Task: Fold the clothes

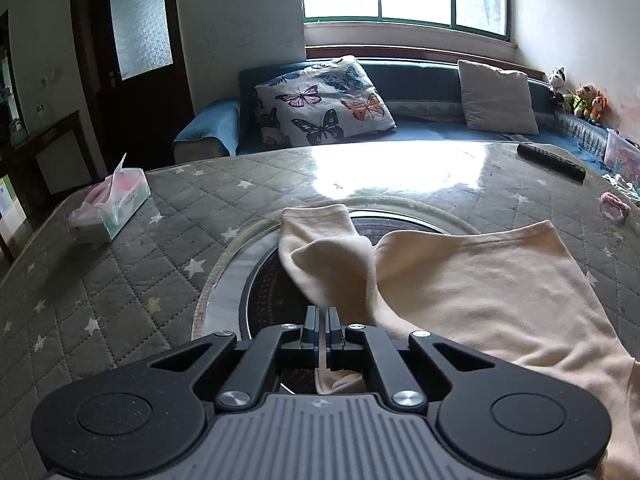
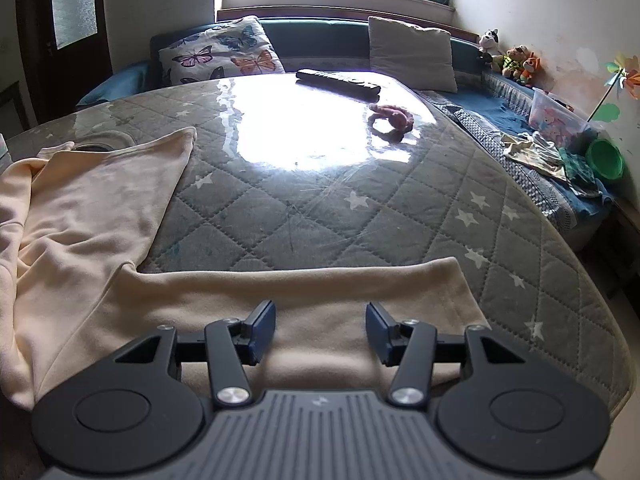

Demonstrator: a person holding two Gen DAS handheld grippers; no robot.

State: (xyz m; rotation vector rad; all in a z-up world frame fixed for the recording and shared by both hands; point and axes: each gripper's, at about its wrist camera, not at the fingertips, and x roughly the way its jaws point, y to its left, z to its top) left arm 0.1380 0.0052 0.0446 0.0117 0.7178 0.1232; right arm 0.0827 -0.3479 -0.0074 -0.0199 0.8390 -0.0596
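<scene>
A cream long-sleeved garment [image 1: 492, 280] lies on the glass-topped table [image 1: 132, 264]. My left gripper [image 1: 323, 312] is shut on its left sleeve [image 1: 324, 252], which rises from the jaws and drapes forward over the round inset in the table. In the right wrist view the garment's body [image 2: 80, 216] lies at the left and its right sleeve [image 2: 320, 292] stretches flat across the near table. My right gripper [image 2: 321, 320] is open just above that sleeve, one finger on each side, holding nothing.
A tissue pack [image 1: 110, 206] sits at the table's left. A black remote [image 2: 338, 82] and a pink hair tie [image 2: 392, 118] lie at the far right. A blue sofa [image 1: 420, 84] with cushions stands behind, and a plastic box [image 2: 556, 118] and clothes on it at the right.
</scene>
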